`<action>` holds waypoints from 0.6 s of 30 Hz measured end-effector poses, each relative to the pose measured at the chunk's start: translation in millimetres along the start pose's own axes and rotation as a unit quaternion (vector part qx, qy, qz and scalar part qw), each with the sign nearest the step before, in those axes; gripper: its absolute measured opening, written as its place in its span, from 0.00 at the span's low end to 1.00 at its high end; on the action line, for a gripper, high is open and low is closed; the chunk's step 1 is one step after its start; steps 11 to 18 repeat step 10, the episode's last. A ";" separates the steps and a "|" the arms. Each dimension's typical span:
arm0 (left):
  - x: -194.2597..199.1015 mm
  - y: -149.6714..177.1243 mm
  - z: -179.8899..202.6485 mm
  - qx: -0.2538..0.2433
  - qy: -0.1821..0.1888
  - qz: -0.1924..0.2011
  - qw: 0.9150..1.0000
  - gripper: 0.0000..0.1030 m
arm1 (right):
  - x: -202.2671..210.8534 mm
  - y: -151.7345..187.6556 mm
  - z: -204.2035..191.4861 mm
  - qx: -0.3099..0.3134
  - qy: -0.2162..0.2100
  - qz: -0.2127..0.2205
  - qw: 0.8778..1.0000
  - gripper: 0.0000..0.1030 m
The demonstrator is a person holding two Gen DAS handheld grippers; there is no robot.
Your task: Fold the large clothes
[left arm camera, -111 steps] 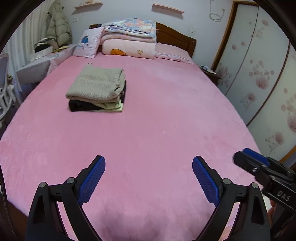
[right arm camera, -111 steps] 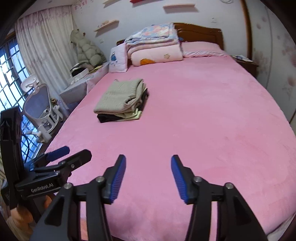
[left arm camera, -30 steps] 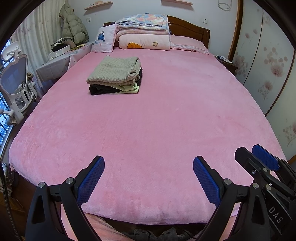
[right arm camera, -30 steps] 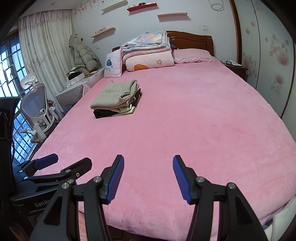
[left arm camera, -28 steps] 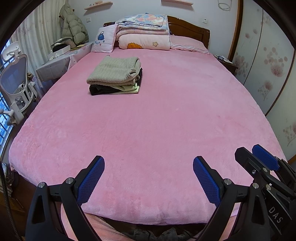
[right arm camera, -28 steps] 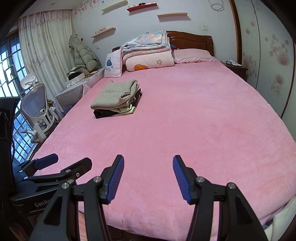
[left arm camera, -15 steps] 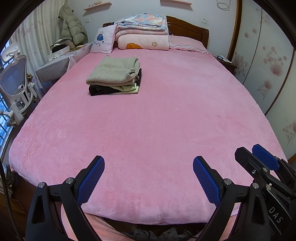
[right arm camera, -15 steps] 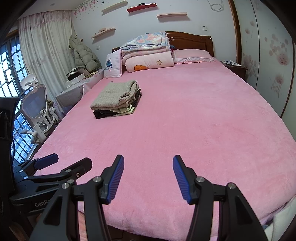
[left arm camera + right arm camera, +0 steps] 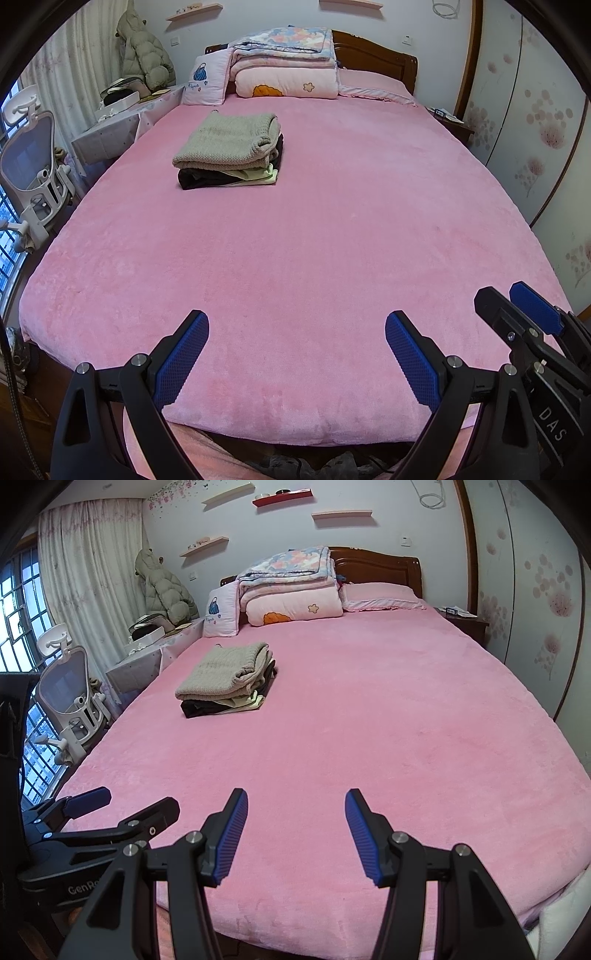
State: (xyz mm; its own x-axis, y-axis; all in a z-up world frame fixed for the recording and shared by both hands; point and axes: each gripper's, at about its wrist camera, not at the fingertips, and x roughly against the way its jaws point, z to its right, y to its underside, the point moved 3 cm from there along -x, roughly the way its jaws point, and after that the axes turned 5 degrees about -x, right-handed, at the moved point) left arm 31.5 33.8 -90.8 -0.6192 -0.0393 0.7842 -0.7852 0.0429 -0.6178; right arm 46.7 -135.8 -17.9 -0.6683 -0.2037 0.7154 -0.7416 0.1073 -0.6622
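Pink plush cover: the bed (image 9: 332, 240) fills both views, its near half bare; both tools hang over the near edge.
Task's thing: a stack of folded clothes (image 9: 229, 151), with a grey knitted sweater (image 9: 227, 672) on top and darker and pale green pieces under it.
Where it lies: on the far left part of the bed, short of the pillow (image 9: 207, 83) and the folded quilts (image 9: 286, 64) at the headboard.
Key relation: the stack is well ahead of both tools and off to the left; its long axis runs roughly from near to far, with the bulky folded edges facing right.
Nearer hand: the left gripper (image 9: 297, 354) looks the closer one, though the fisheye makes that hard to judge.
Left tool: jaws spread wide, blue pads clear of the cover, holding nothing.
Right tool: the right gripper (image 9: 293, 838) is also spread, somewhat less wide, holding and touching nothing.
Tools together: they sit side by side, each showing at the edge of the other's view, apart from one another.
Task progress: the visible garments look already folded and stacked; no loose garment lies on the bed.
Possible next garment: something dark shows on the floor (image 9: 314, 461) below the near edge, too unclear to name.
Surroundings: an office chair (image 9: 72, 698) and a desk (image 9: 147, 657) stand to the left of the bed, and a wardrobe (image 9: 535, 122) to the right.
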 end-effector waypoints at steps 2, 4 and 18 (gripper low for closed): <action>-0.1 0.6 0.1 -0.001 -0.001 -0.001 1.000 0.93 | -0.5 -0.1 0.0 -0.002 0.001 -0.001 1.000 0.54; 0.2 1.1 0.1 -0.002 -0.001 -0.002 1.000 0.93 | -1.0 -0.8 -1.1 -0.002 0.002 -0.001 1.000 0.54; 0.7 1.3 0.6 -0.003 -0.001 -0.001 1.000 0.93 | -0.1 1.5 -2.2 -0.005 0.006 0.002 1.000 0.54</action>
